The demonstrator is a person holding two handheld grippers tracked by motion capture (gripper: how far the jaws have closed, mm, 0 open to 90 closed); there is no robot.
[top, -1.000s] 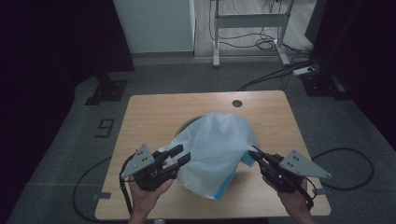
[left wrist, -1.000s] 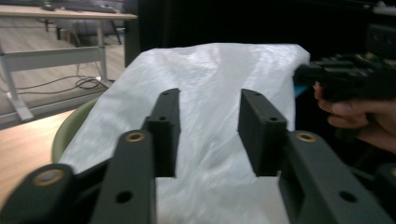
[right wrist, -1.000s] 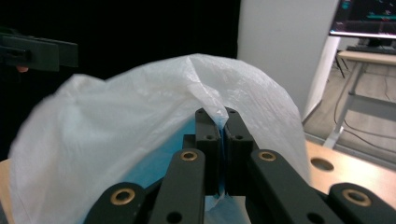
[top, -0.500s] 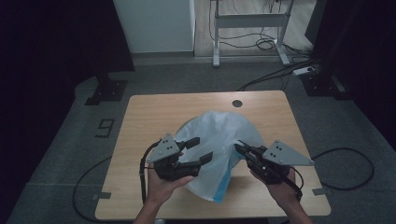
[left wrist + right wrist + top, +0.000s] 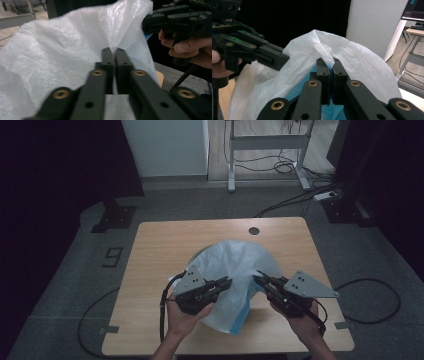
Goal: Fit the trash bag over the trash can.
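Wooden table (image 5: 160,245), metal desk frame (image 5: 265,142), floor cables (image 5: 295,200).

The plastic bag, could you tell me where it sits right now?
In the high view the plastic bag lies on the table's near middle, between the left tongs and right tongs.

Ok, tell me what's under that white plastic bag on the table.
Under the white plastic bag a pale rounded rim peeks out at its far left edge, and blue material shows at its near bottom. The bag covers the rest. Both claws pinch the film.
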